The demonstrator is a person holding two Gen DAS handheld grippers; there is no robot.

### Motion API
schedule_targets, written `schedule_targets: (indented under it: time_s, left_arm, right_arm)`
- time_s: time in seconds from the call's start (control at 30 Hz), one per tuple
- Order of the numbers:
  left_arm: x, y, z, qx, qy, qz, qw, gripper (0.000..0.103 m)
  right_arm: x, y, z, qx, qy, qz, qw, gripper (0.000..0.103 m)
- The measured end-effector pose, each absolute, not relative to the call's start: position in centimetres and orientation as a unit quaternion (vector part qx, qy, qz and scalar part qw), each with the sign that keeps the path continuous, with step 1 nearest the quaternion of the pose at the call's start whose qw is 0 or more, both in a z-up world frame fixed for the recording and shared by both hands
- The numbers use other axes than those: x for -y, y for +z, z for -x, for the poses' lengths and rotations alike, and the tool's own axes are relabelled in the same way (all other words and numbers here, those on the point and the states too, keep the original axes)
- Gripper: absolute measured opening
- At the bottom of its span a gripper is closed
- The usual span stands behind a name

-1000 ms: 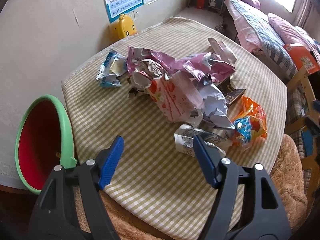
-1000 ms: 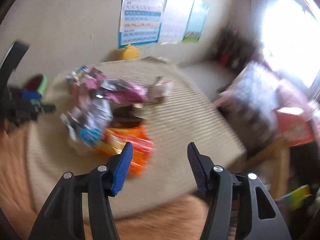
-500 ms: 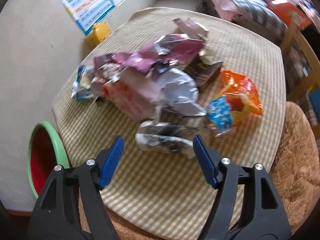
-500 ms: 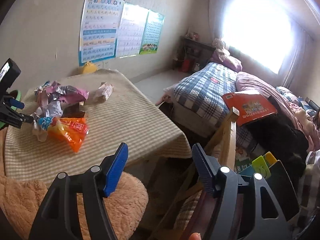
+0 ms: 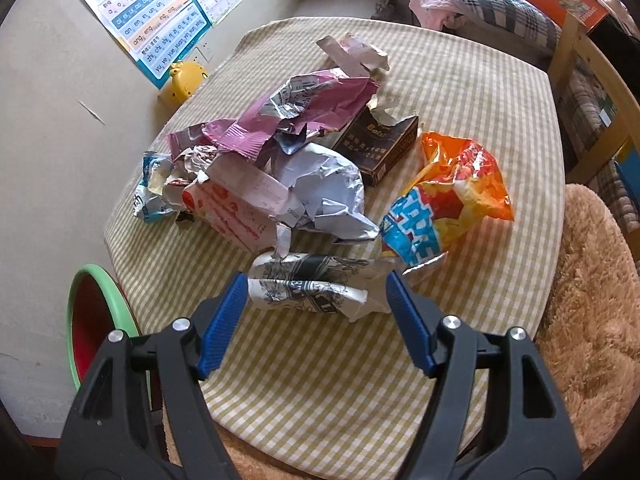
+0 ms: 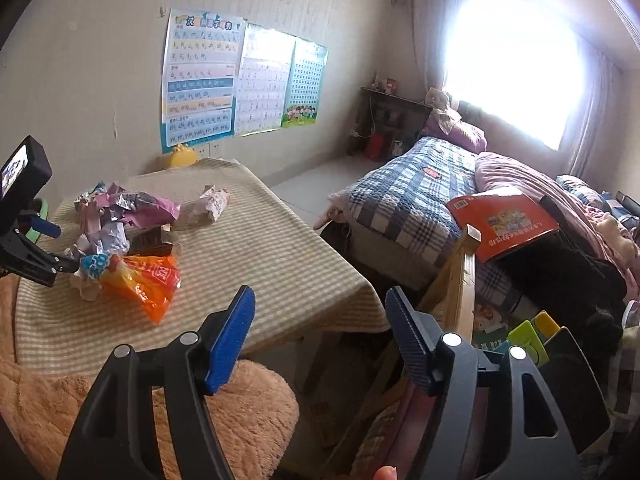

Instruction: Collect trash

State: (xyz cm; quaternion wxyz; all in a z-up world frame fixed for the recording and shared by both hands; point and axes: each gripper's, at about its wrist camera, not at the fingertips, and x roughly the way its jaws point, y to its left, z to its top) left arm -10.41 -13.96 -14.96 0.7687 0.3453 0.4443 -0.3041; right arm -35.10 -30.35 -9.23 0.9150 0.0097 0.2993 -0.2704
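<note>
The blue-padded fingers (image 5: 224, 320) of the left gripper (image 5: 312, 316) stand wide apart with nothing pinched, straddling the crumpled black-and-white printed paper wrapper (image 5: 308, 288) at the near edge of the trash pile; the pads aren't pressing on it. The right gripper (image 6: 320, 332) is off to the side, aimed past the corner of the checked-cloth table (image 5: 460, 92) toward the bed, fingers also spread and empty.

That wrapper is just thin crumpled paper or foil, so it should weigh next to nothing and squash flat when squeezed. Best bet is probably a bite across the fat middle of the roll, not the ragged loose end on the right, which would likely tear or slip out. The orange-and-blue glossy snack bag (image 5: 452, 196) just beside it looks slick and puffy, so it might slide. The dark cardboard box (image 5: 380, 148) behind is the only stiff thing there. The red tub with a green rim (image 5: 80, 308) sits just off the table's left edge, presumably where everything goes.
</note>
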Motion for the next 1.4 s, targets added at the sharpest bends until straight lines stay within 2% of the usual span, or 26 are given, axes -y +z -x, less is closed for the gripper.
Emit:
schedule_targets:
  time_s: [0.37, 0.63, 0.77, 1.07, 1.4]
  left_arm:
    - [13.4, -15.0, 9.7, -0.451, -0.298, -0.335, 0.772, 0.068]
    - [13.5, -15.0, 9.7, -0.451, -0.295, -0.335, 0.773, 0.068]
    - [13.2, -14.8, 9.3, -0.452, -0.29, -0.329, 0.777, 0.068]
    - [12.8, -15.3, 8.9, -0.461, -0.287, -0.322, 0.775, 0.068]
    - [13.0, -15.3, 9.1, -0.459, -0.289, -0.326, 0.775, 0.068]
  right_arm:
    - [31.5, -10.2, 34.7, -0.315, -0.295, -0.021, 0.902, 0.066]
    - [32.5, -9.0, 32.0, -0.271, -0.271, -0.024, 0.923, 0.068]
    - [31.6, -7.7, 31.2, -0.248, -0.261, -0.016, 0.933, 0.072]
    - [31.2, -9.2, 33.9, -0.297, -0.327, -0.022, 0.897, 0.072]
    - [32.0, -10.0, 34.9, -0.301, -0.338, -0.036, 0.891, 0.072]
